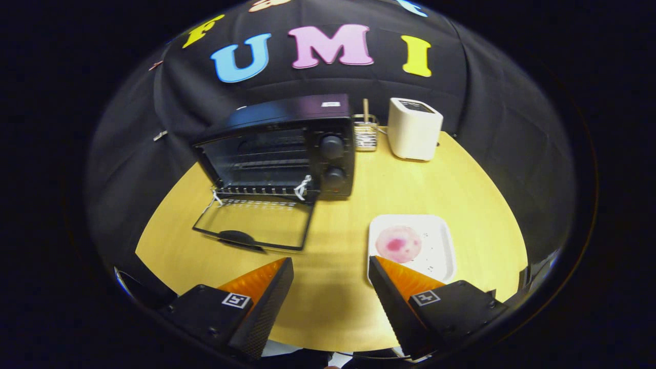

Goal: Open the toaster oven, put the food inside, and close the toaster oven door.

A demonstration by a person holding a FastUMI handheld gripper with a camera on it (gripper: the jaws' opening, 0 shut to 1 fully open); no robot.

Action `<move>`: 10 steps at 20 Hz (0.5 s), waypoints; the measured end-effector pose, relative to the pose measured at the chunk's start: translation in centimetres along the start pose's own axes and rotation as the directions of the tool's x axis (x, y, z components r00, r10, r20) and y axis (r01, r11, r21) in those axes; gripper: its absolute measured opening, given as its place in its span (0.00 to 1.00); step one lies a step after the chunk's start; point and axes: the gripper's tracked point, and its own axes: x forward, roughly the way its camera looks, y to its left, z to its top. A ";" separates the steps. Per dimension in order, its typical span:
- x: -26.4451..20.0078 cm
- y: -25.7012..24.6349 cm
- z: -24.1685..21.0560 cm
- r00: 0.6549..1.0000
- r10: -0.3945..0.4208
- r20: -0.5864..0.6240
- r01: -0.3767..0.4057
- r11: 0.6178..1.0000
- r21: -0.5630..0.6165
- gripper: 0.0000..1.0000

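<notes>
gripper view | hand-held gripper (331, 266) fingers spread wide, holding nothing, above the bench (348, 302) | toaster oven (279, 148) beyond them, door (254, 225) dropped flat open, racks bare | white tray (443, 246) just ahead of one finger holds round pink food (398, 244) | white toaster (414, 128) and small wire basket (365, 136) behind

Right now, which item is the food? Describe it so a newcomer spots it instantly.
On the wooden table, right of the open black toaster oven, sits a white tray. The food is the round pink disc on it, just beyond the open gripper; nothing else is pink.
</notes>
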 end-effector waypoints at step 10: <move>2.0 -13.0 0.4 0.994 -0.055 -0.099 0.062 0.996 0.070 0.99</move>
